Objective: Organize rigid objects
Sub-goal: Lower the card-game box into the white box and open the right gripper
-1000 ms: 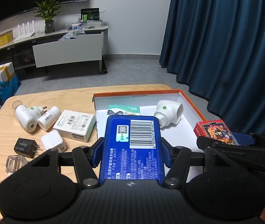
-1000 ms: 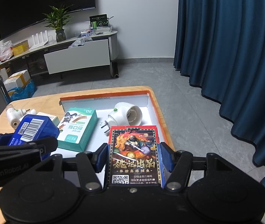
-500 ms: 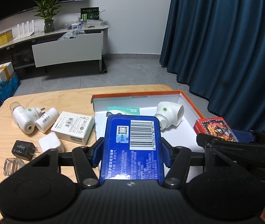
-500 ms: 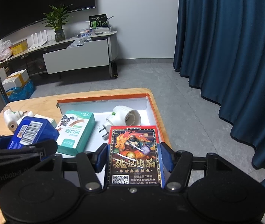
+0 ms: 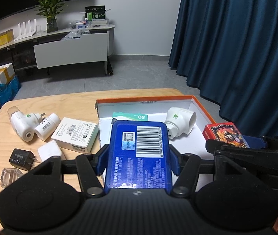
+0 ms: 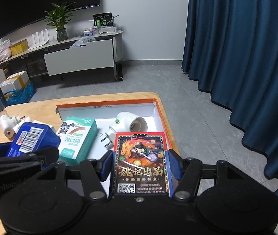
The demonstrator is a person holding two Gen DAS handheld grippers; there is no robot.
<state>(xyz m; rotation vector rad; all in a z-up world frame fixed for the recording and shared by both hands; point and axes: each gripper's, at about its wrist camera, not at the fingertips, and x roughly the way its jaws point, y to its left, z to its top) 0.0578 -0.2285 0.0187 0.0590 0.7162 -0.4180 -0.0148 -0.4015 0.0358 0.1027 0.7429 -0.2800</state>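
Observation:
My left gripper (image 5: 138,160) is shut on a blue box with a barcode (image 5: 139,152), held above the near edge of an orange-rimmed white tray (image 5: 150,99). My right gripper (image 6: 140,165) is shut on a red card box with dragon art (image 6: 140,160), over the tray's (image 6: 158,115) right side. Inside the tray lie a green-and-white plaster box (image 6: 78,139) and a white plug-in device (image 6: 127,124). The left view shows the red box (image 5: 224,134) at the right; the right view shows the blue box (image 6: 31,140) at the left.
On the wooden table (image 5: 64,101) left of the tray lie two white plug-in devices (image 5: 22,122), a white carton (image 5: 74,134), a white charger (image 5: 49,152), a black charger (image 5: 21,158) and a clear block (image 5: 9,176). Blue curtains (image 5: 236,49) hang at the right.
Both views have drifted slightly, the table's objects sliding a little to the left in frame. Both grips are unchanged.

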